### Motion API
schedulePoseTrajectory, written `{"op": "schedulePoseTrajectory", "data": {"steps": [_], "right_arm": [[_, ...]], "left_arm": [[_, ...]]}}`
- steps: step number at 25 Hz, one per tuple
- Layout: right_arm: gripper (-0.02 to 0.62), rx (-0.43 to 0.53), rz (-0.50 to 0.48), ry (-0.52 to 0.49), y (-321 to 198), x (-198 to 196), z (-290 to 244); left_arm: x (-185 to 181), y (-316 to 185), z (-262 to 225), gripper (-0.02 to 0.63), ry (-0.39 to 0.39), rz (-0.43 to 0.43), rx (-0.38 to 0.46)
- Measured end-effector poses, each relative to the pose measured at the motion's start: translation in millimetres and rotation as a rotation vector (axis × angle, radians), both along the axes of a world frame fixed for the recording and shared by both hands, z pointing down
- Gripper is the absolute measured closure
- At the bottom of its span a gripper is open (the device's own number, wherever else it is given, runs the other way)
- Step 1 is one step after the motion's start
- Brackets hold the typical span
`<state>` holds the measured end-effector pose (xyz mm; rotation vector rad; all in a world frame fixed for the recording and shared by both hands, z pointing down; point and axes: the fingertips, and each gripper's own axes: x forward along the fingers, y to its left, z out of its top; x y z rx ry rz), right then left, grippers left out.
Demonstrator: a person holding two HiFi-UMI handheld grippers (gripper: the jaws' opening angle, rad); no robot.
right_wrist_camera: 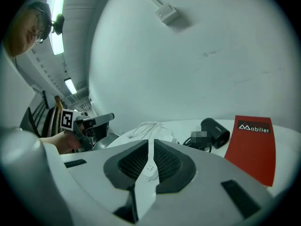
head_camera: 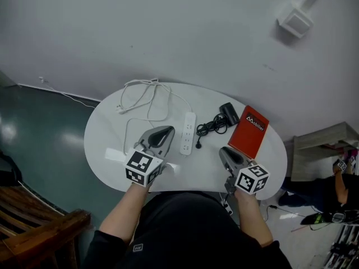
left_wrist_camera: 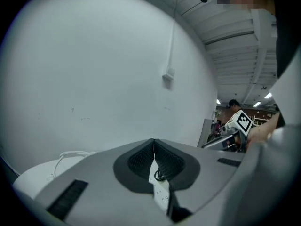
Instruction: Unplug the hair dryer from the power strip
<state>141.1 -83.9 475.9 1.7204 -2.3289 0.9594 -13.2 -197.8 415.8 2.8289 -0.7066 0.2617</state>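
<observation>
While both tools are held above the near edge of the white table (head_camera: 96, 145), the head view shows the left gripper (head_camera: 165, 132) and the right gripper (head_camera: 223, 150) tapering to closed-looking tips, each held clear of the things on the table. The white power strip (head_camera: 188, 132) is laid between them at mid-table, and the black plug (head_camera: 198, 145) is seen out of the sockets, just beside the strip's near end. Its coiled black cord (head_camera: 210, 128) is led back to the hair dryer (head_camera: 229, 114), which is set beside a red booklet (head_camera: 248, 131). A white cable (head_camera: 143, 94) is looped across the far left of the table. In the left gripper view, the left gripper (left_wrist_camera: 154, 142) is shown with its pads met at the tips and nothing clamped between them; further back, through the gap that opens between the jaws, the power strip (left_wrist_camera: 160, 188) and the plug (left_wrist_camera: 161, 175) are glimpsed on the table beyond. The right gripper (left_wrist_camera: 235, 126) is seen at the right. In the right gripper view, the right gripper (right_wrist_camera: 151, 142) is shown almost closed, a thin slit being left between the pads, and nothing is gripped; the power strip (right_wrist_camera: 146, 182) is seen through that slit. The hair dryer (right_wrist_camera: 215, 132) and the red booklet (right_wrist_camera: 251, 147) are found to the right, the left gripper (right_wrist_camera: 87, 124) to the left.
</observation>
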Motion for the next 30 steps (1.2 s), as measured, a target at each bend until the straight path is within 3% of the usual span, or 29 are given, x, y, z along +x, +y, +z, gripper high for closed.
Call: {"op": "schedulePoseTrajectory", "data": {"steps": [8,12,22,27,30], "right_arm": [[0.549,0.178,0.007,0.087,11.2,24.4,-61.6],[0.557,0.262,0.028,0.127,14.9,66.4,-78.1],[0.561,0.474,0.118,0.156,32.7,172.9,-146.3],[0.561,0.582,0.129,0.186,31.8,183.3,-182.6],[0.561,0.602,0.072,0.239,15.1,173.8,-191.6]], "left_arm": [[-2.3,-4.7,-38.6,0.594,0.0,-0.055,0.074],[15.7,7.8,-60.4,0.594,-0.032,-0.073,0.149],[69.8,39.3,-104.0,0.594,0.006,-0.14,0.197],[85.8,39.2,-105.6,0.594,-0.008,-0.148,0.214],[97.0,30.4,-111.0,0.594,-0.023,-0.131,0.244]]}}
